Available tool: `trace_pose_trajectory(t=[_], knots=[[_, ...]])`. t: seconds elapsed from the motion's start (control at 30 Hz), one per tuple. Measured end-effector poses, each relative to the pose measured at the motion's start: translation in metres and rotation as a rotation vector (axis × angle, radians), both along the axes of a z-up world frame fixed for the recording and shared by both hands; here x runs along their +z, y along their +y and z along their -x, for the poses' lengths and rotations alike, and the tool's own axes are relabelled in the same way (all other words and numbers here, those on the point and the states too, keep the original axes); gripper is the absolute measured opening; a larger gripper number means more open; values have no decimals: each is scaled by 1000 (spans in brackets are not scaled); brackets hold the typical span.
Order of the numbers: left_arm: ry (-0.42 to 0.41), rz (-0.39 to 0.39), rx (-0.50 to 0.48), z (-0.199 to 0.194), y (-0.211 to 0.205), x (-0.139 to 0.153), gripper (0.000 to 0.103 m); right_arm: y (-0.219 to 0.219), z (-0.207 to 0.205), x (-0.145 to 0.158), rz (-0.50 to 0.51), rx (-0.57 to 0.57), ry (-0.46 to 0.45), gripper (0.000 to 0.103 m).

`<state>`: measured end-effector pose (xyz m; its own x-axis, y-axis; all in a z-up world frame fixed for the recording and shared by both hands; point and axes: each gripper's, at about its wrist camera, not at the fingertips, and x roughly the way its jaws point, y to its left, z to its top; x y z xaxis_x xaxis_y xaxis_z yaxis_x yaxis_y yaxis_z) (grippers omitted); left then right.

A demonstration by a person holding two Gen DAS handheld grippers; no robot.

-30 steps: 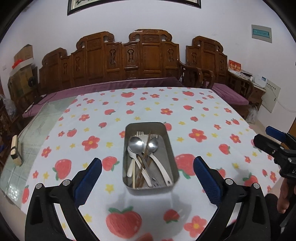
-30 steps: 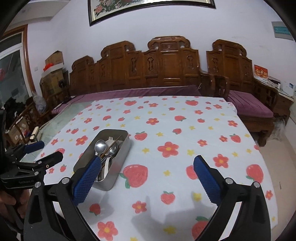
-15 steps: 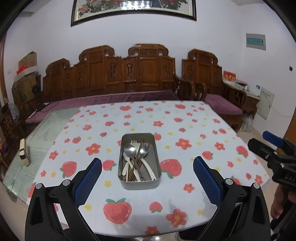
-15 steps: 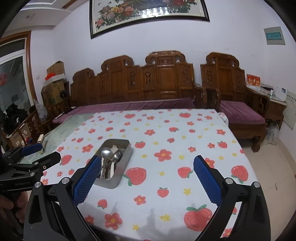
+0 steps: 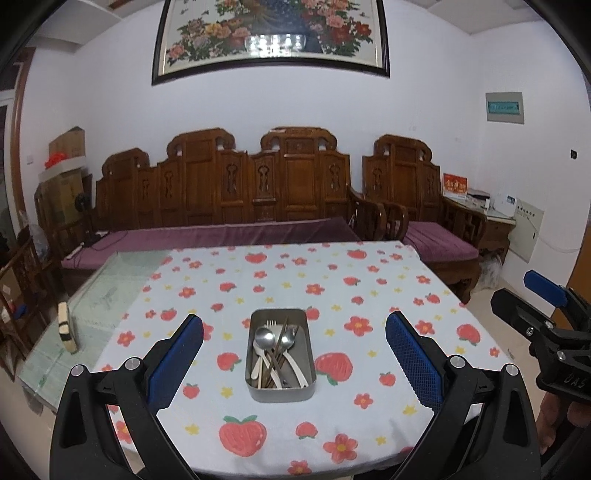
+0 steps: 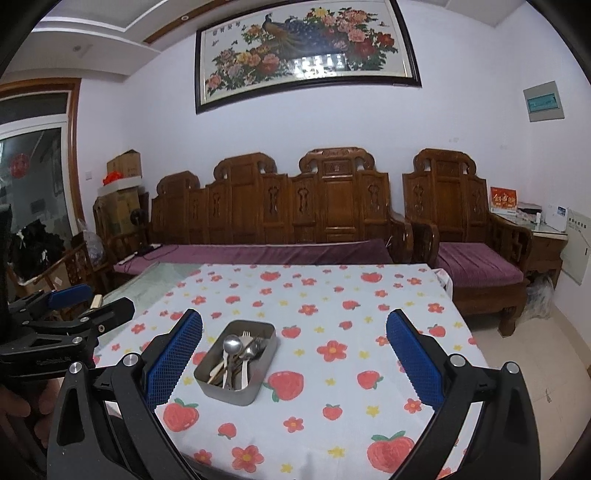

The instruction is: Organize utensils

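— Left wrist view first: left gripper spread wide, gripping nothing, arms cut off below. Right gripper likewise agape and empty.

— And beyond? Metal tray on strawberry tablecloth, holding spoons, fork and chopsticks overlapped, count unclear. Farther, wooden sofa, painting cropped on top.
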<state>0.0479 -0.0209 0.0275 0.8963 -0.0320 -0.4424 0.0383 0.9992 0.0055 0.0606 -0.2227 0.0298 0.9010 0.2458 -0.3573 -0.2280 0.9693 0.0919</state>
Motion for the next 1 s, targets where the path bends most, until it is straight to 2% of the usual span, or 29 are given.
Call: trace_pose_trajectory(t=[0.3, 1.0], knots=[[-56, -7, -3, 16, -5, 21, 95, -9, 15, 19, -10, -25, -47, 100], [-46, -10, 6, 19, -4, 18, 95, -11, 17, 17, -19, -23, -41, 100]])
